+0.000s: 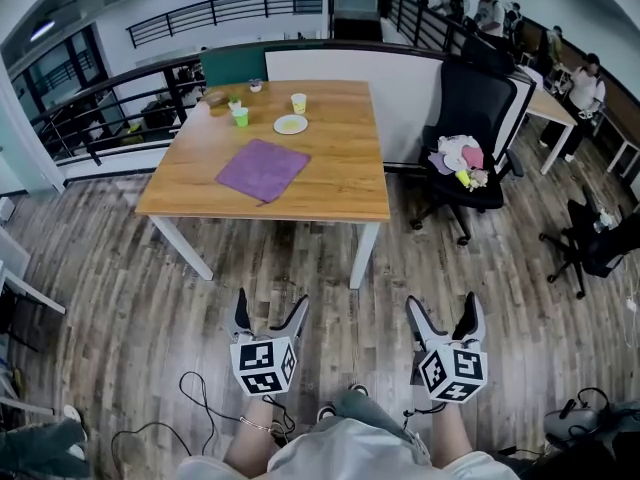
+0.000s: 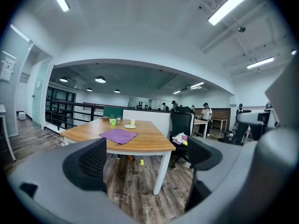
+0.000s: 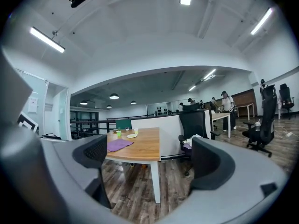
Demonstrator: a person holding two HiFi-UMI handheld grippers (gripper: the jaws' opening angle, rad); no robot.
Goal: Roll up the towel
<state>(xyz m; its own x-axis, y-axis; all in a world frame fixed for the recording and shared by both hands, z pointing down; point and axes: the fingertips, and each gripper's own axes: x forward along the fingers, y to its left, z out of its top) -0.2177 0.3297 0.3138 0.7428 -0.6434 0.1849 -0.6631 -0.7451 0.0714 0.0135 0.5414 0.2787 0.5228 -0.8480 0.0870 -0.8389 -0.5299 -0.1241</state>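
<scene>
A purple towel (image 1: 263,169) lies flat on the wooden table (image 1: 340,178), near its front left part; it also shows as the towel (image 2: 118,135) in the left gripper view and the towel (image 3: 119,144) in the right gripper view. My left gripper (image 1: 270,318) is held over the floor well short of the table, its jaws wide apart and empty. To its right my right gripper (image 1: 446,314) is likewise open, nothing between its fingers. Both point toward the table.
Behind the towel stand a green cup (image 1: 240,116), a yellow cup (image 1: 298,102) and a white plate (image 1: 290,124). A black office chair (image 1: 470,128) with soft toys stands right of the table. Railings run at the back left. Cables lie on the wood floor near my feet.
</scene>
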